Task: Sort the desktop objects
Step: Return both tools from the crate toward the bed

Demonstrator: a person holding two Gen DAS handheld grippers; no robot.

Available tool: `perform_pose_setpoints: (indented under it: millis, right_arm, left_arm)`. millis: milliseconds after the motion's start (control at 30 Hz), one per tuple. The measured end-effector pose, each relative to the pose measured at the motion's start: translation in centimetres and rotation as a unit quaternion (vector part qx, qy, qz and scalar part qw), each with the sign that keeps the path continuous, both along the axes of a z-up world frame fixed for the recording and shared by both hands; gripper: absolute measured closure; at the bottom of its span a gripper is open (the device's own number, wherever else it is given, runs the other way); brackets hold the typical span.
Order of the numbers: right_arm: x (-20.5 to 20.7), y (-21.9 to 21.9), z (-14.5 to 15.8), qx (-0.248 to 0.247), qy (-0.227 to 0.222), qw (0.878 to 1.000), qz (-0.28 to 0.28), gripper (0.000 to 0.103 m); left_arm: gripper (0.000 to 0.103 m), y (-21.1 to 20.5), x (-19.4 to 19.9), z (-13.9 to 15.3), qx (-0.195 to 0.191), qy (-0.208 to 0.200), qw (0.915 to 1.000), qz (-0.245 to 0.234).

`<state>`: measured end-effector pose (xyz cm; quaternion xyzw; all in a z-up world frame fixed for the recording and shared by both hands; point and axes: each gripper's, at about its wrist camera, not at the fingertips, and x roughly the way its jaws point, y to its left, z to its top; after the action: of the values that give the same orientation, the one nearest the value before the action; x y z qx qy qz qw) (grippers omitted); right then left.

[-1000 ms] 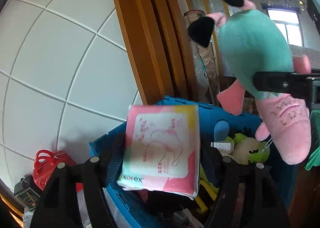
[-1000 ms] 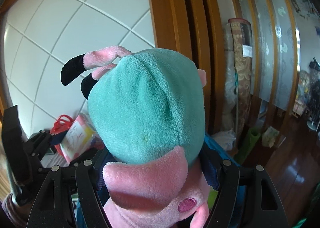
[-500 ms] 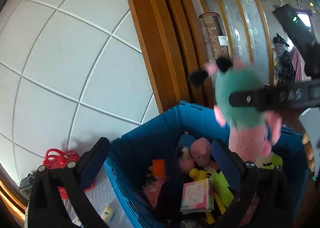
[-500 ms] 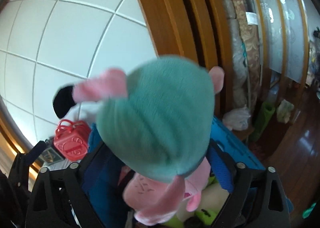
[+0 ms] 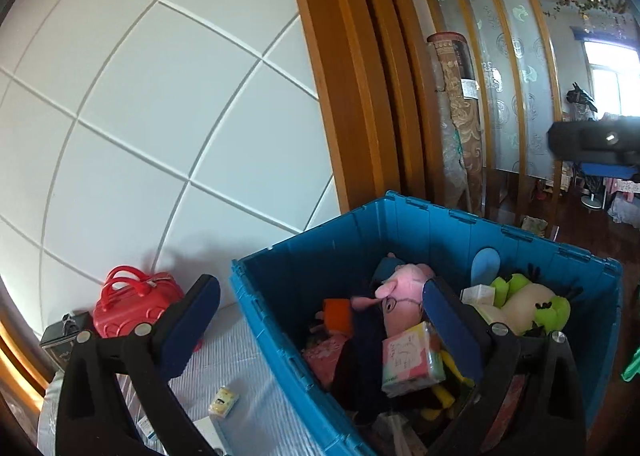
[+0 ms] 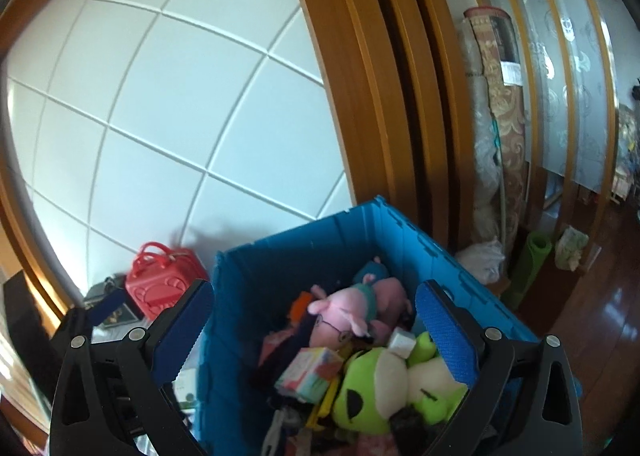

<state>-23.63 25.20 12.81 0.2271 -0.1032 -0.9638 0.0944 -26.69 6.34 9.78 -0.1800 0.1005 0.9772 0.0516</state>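
A blue plastic bin (image 5: 304,256) (image 6: 288,252) holds several toys. A pink and teal pig plush (image 6: 352,306) (image 5: 400,288) lies in the middle of the pile. A pink tissue pack (image 5: 412,358) (image 6: 308,372) lies on top, beside a green and white plush (image 6: 384,384) (image 5: 532,304). My left gripper (image 5: 320,332) is open and empty above the bin's left wall. My right gripper (image 6: 314,332) is open and empty above the bin. Part of the right gripper (image 5: 592,143) shows at the right edge of the left wrist view.
A red toy suitcase (image 5: 136,304) (image 6: 164,284) stands left of the bin against the white tiled wall. A small yellow-white container (image 5: 224,406) lies on the striped table surface (image 5: 240,360). A wooden door frame (image 5: 348,67) and a rolled carpet (image 5: 460,115) stand behind.
My left gripper opened and the tissue pack dropped into the bin. My right gripper opened and the pig plush dropped into the bin. Both grippers are now empty.
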Motion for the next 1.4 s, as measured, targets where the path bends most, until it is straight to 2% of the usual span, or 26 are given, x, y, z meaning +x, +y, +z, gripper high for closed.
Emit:
perform_pose_setpoints:
  millis: [133, 333, 467, 600, 800, 933, 1100, 1167, 1267, 1400]
  right_arm:
    - [3.5, -1.6, 0.2, -0.014, 0.032, 0.999, 0.017, 0.001]
    - [7.4, -6.3, 0.4, -0.002, 0.066, 0.997, 0.027, 0.0]
    - [9.2, -11.0, -0.4, 0.01, 0.073, 0.997, 0.038, 0.0]
    - [10.1, -15.5, -1.6, 0.006, 0.059, 0.997, 0.053, 0.0]
    - [11.5, -22.8, -3.6, 0.006, 0.052, 0.996, 0.068, 0.0]
    - [12.0, -27.3, -6.1, 0.009, 0.035, 0.996, 0.084, 0.0]
    - [11.1, -32.2, -10.4, 0.048, 0.007, 0.991, 0.122, 0.0]
    - [10.1, -33.7, -12.4, 0.059, -0.006, 0.989, 0.137, 0.001]
    - [8.0, -36.1, -15.8, 0.078, -0.029, 0.983, 0.163, 0.001]
    - [4.1, -39.9, -22.1, 0.124, -0.079, 0.967, 0.206, 0.001]
  left_arm:
    - [0.0, -2.1, 1.9, -0.4, -0.005, 0.011, 0.9998, 0.018]
    - [0.0, -7.2, 4.7, -1.0, 0.006, 0.023, 0.9988, 0.043]
    - [0.0, -11.1, 6.4, -1.8, -0.002, 0.023, 0.9982, 0.056]
    - [0.0, -15.7, 7.7, -2.4, 0.002, 0.015, 0.9977, 0.066]
    - [0.0, -23.7, 10.1, -4.1, -0.012, 0.013, 0.9956, 0.092]
    - [0.0, -29.5, 11.5, -5.7, -0.031, 0.017, 0.9911, 0.128]
    - [0.0, -35.5, 12.3, -7.7, -0.037, 0.013, 0.9849, 0.169]
    - [0.0, -37.1, 12.5, -8.6, -0.038, 0.014, 0.9831, 0.179]
    - [0.0, -38.7, 11.8, -10.3, -0.037, -0.004, 0.9804, 0.193]
    - [0.0, -39.8, 10.8, -12.4, -0.028, -0.025, 0.9777, 0.207]
